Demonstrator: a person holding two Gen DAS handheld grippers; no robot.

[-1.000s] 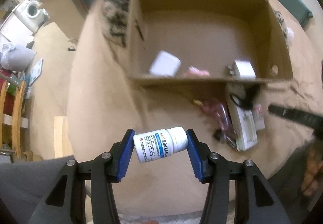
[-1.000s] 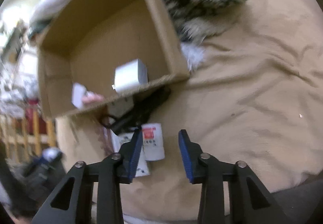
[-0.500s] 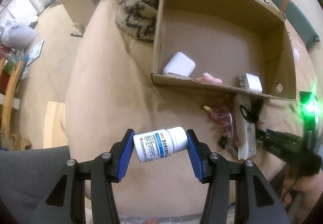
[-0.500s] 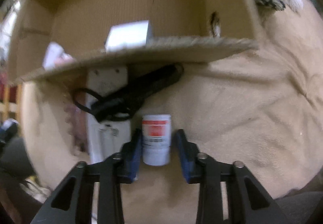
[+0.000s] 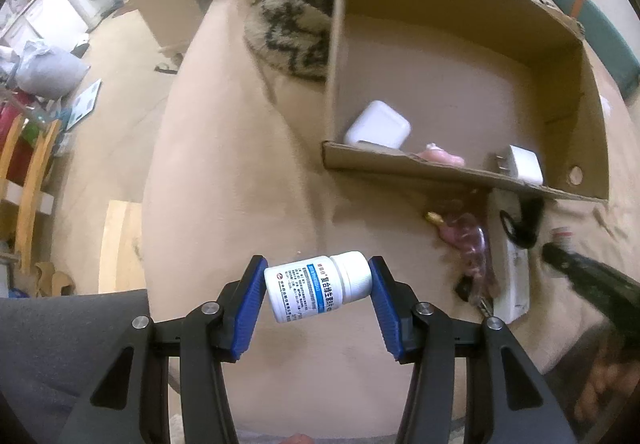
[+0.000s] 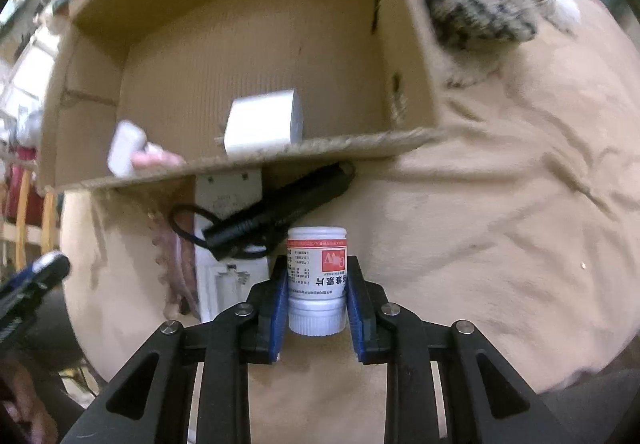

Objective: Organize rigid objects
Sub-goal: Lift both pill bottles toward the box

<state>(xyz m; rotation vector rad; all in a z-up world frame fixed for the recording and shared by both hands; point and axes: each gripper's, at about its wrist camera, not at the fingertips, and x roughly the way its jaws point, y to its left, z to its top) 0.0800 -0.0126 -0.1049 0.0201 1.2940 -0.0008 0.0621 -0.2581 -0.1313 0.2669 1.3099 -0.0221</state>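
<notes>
Both hands are loaded, so the step in hand looks like carrying two bottles to the box.

The left tool [image 5: 317,290] is clamped end to end on a blue-labelled pill bottle [image 5: 318,292], one pad on its base and the other on its cap, and holds it sideways and slightly tilted above the bed [image 5: 232,172]. The right tool [image 6: 317,294] is closed on the sides of a red-labelled pill bottle [image 6: 317,276], cap toward the camera; whether that bottle is lifted off the bed cannot be told. Both bottles are smooth, hard white plastic cylinders with ribbed caps and glossy paper labels, so they should slip rather than crush.

Just beyond the red-labelled bottle lie a black corded device [image 6: 276,212] across a flat white power strip [image 6: 228,228], and a pinkish transparent item [image 5: 466,240], all on soft tan fleece.

Farther off, the cardboard box [image 5: 400,160], open-topped and stiff-walled, contains a rounded white earbud case [image 5: 378,126], a small pink thing and a square white charger [image 5: 524,162].

The next move calls for clearing the near box wall, then releasing over bare floor.
</notes>
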